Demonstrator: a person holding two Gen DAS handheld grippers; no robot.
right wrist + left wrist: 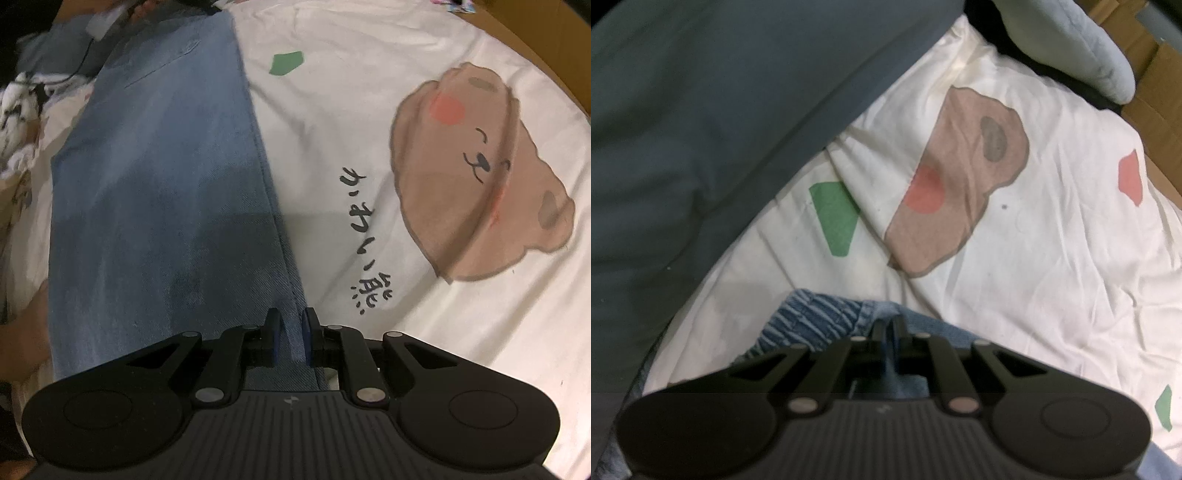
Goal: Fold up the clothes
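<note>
Blue denim trousers (155,192) lie stretched out on a white bedsheet (332,110) printed with a brown bear. In the right wrist view my right gripper (291,332) is shut on the trousers' right side seam edge at the near end. In the left wrist view my left gripper (888,328) is shut on the elastic denim waistband (820,321), which bunches just ahead of the fingers. A large fold of dark blue-grey fabric (701,129) fills the upper left of that view, close to the camera.
The sheet (1034,240) carries a bear print (960,177), green and red shapes. A pale blue cushion (1082,48) and cardboard (1156,92) lie at the far right. A patterned cloth and a cable (26,88) sit at the far left. A hand shows at the left edge (22,332).
</note>
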